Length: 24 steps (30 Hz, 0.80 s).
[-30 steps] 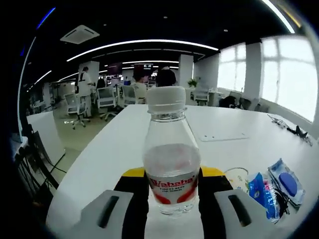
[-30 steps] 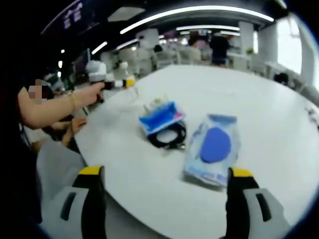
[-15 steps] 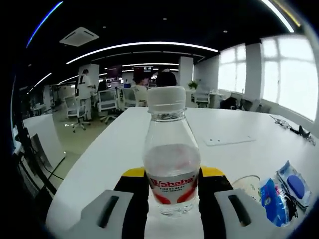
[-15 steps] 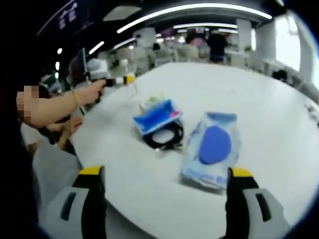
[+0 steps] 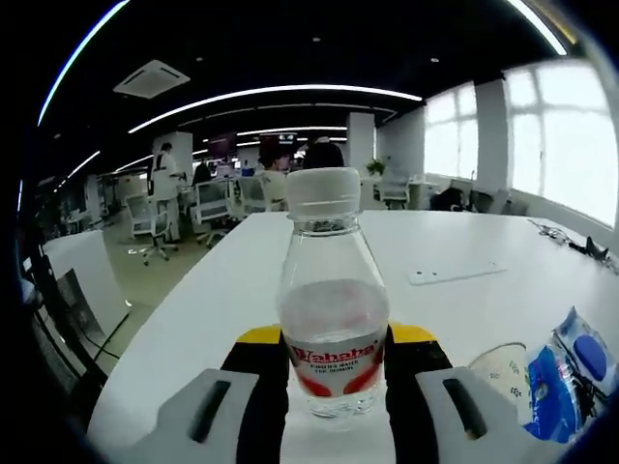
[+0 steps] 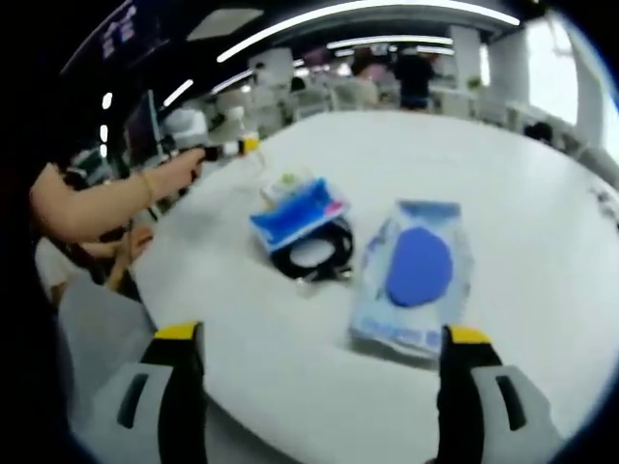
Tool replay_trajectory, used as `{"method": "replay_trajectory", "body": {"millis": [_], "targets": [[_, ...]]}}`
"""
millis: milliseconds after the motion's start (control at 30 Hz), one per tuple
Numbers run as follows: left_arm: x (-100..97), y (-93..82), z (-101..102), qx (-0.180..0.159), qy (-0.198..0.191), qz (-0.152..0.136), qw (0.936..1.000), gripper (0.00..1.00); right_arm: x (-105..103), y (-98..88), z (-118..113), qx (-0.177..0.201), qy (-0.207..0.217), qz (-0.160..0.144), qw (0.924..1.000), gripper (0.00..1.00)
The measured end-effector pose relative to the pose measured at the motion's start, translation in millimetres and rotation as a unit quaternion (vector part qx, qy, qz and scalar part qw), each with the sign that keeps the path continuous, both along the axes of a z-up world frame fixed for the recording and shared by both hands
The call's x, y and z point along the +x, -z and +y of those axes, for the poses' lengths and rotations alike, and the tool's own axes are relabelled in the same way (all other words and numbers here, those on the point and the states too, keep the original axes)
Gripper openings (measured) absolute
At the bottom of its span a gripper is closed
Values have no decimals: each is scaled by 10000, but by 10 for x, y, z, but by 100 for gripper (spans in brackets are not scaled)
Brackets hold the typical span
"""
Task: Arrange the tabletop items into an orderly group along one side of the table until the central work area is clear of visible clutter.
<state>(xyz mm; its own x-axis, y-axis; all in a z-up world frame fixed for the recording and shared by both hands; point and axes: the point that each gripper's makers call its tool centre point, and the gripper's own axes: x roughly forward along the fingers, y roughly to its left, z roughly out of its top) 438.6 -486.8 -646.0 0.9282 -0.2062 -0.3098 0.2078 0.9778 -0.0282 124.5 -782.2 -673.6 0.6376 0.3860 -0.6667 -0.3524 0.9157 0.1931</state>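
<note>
Now the left claw (image 5: 333, 387) grips a water bottle (image 5: 333, 319); the right claw (image 6: 317, 382) gapes wide.

Left gripper view low, close behind bottle (image 5: 333, 319), right gripper view above table (image 6: 542, 174), sharing blue packets (image 6: 416, 275).

In the left gripper view the water bottle (image 5: 333, 309) stands upright between the jaws, blocking the way toward 12 o'clock; white table (image 5: 232, 290) lies bare at 10 to 11 o'clock, while a paper cup (image 5: 503, 369) and blue packets (image 5: 566, 372) crowd 3 to 4 o'clock. In the right gripper view the jaws stand wide apart over bare table; ahead at 12 o'clock lie a blue-disc packet (image 6: 414, 275) and, just beside it, a black cable coil (image 6: 314, 256) under a blue packet (image 6: 295, 215). At 10 o'clock a person's arm (image 6: 106, 205) reaches across the table edge.
</note>
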Motion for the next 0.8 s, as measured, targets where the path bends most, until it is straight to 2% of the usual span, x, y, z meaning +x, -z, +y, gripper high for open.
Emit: {"method": "replay_trajectory", "body": {"millis": [467, 600, 667, 800], "targets": [[109, 61, -5, 110, 32, -133, 9998, 36, 3, 13, -52, -4, 104, 65, 9999, 98], [93, 128, -22, -50, -17, -78, 10000, 36, -25, 72, -56, -10, 77, 203, 9998, 97], [105, 106, -13, 122, 17, -164, 9998, 36, -28, 83, -49, -19, 63, 225, 9997, 97], [81, 89, -21, 141, 24, -213, 9997, 37, -18, 78, -28, 60, 107, 221, 9997, 97]]}}
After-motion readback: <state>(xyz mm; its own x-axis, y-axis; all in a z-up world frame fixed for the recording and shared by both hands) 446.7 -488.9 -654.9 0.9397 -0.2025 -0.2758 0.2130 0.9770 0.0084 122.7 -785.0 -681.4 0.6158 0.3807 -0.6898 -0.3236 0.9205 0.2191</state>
